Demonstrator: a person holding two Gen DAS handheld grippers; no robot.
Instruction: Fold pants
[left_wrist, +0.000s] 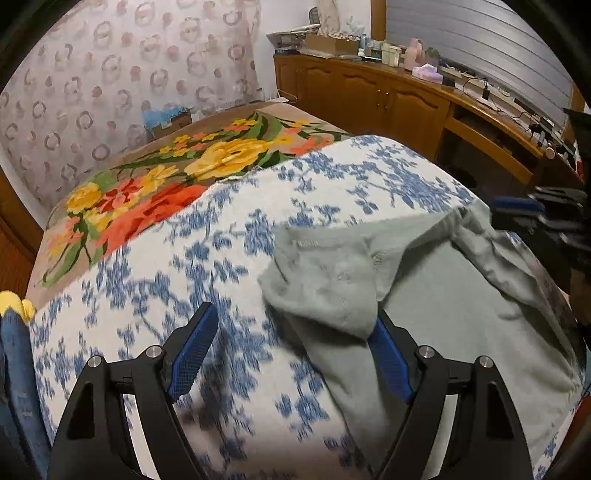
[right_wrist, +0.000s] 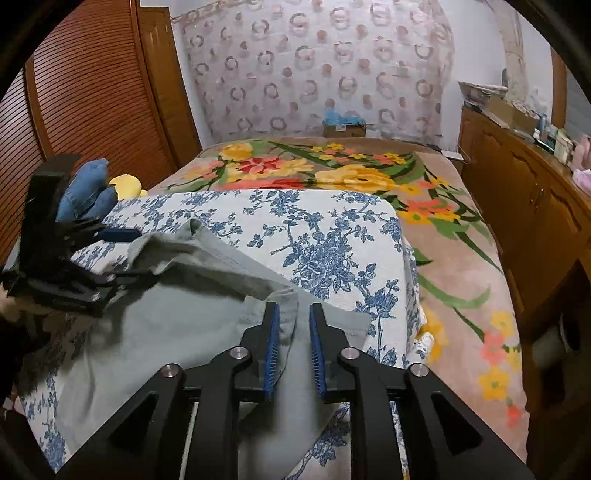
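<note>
Pants (right_wrist: 155, 332) lay on the blue-floral sheet (right_wrist: 325, 236) of the bed, partly folded. Soft, light, floppy fabric, prob. best pinched at hems/corners. Long axis hard to tell (seemed to run across bed, left gripper to right). Left gripper (left_wrist: 291, 350) jaws were spread wide, cloth draped on one pad. Right gripper (right_wrist: 293, 347) jaws were narrowly apart, cloth between, not pinched.

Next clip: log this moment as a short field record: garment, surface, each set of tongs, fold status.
garment: grey-green pants, rumpled, one edge flipped over
surface: blue-and-white floral cloth over a flowered blanket
left tongs: wide open, one finger under a pants edge, nothing gripped
right tongs: slightly apart, fabric between the pads, not pinched
fold status: not neatly folded
</note>
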